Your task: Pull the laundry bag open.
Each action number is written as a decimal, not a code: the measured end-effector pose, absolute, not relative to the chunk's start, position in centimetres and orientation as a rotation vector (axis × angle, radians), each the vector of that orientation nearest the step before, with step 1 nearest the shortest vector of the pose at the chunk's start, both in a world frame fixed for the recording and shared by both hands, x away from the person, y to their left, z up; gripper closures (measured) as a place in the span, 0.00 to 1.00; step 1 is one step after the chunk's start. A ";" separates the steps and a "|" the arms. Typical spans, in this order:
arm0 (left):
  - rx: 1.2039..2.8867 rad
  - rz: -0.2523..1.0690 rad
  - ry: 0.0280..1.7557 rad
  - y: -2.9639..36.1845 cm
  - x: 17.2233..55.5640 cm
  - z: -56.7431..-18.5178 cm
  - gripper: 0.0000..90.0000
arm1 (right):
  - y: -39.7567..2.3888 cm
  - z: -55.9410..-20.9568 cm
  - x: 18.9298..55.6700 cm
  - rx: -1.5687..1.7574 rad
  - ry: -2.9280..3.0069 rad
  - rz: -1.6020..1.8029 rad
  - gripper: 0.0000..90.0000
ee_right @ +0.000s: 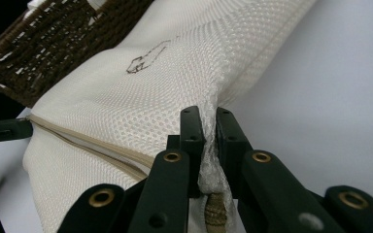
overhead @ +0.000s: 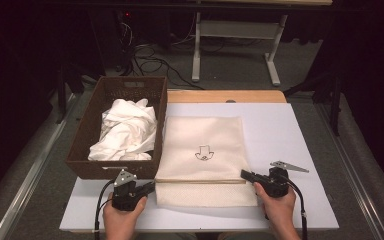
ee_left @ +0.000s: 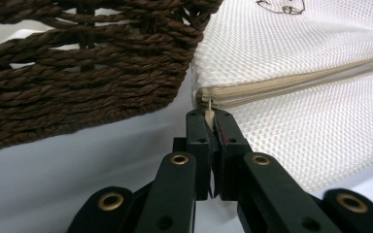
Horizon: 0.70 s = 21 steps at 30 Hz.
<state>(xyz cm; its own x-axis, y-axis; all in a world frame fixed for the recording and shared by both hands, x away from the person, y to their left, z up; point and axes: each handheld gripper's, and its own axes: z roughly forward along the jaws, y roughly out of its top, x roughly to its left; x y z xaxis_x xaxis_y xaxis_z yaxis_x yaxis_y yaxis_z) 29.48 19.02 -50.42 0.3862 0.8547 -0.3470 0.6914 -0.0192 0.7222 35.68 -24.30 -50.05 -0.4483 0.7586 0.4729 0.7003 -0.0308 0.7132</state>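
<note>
A white mesh bag [overhead: 202,155] with a small black drawing lies flat on the white board [overhead: 290,135]; a beige zipper [overhead: 200,181] crosses it near its front end. My left gripper [overhead: 151,188] is shut on the zipper's pull tab [ee_left: 209,108] at the bag's left edge. In the left gripper view the tab sits pinched between the jaws of the left gripper [ee_left: 210,116]. At the bag's right edge my right gripper [overhead: 243,174] is shut on a bunch of mesh, seen between the jaws of the right gripper [ee_right: 209,121]. The bag [ee_right: 141,111] stretches away from it.
A dark woven basket [overhead: 87,135] stands left of the bag, holding crumpled white cloth [overhead: 125,131]. Its corner [ee_left: 77,73] is close to my left gripper. Bare board lies right of the bag. A white table frame [overhead: 235,30] and cables [overhead: 150,62] are on the floor beyond.
</note>
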 end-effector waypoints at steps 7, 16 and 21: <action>1.776 0.224 1.368 18.8 29.4 -50.8 0.96 | -23.4 -51.4 36.1 1.657 2.176 1.335 0.95; 1.792 0.173 1.344 18.9 29.2 -51.6 0.89 | -23.4 -51.6 36.0 1.616 2.175 1.271 0.80; 1.728 0.205 1.274 19.5 28.7 -50.4 0.43 | -24.2 -50.8 36.2 1.517 2.174 1.312 0.40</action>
<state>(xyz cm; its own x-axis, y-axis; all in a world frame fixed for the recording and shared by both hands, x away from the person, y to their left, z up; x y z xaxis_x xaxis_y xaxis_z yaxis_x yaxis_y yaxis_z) 28.71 19.47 -50.45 0.4437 0.8145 -0.3737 0.6558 -0.0110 0.7548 36.17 -24.23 -50.77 -0.4617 0.8285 0.3169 0.6663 0.0881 0.7404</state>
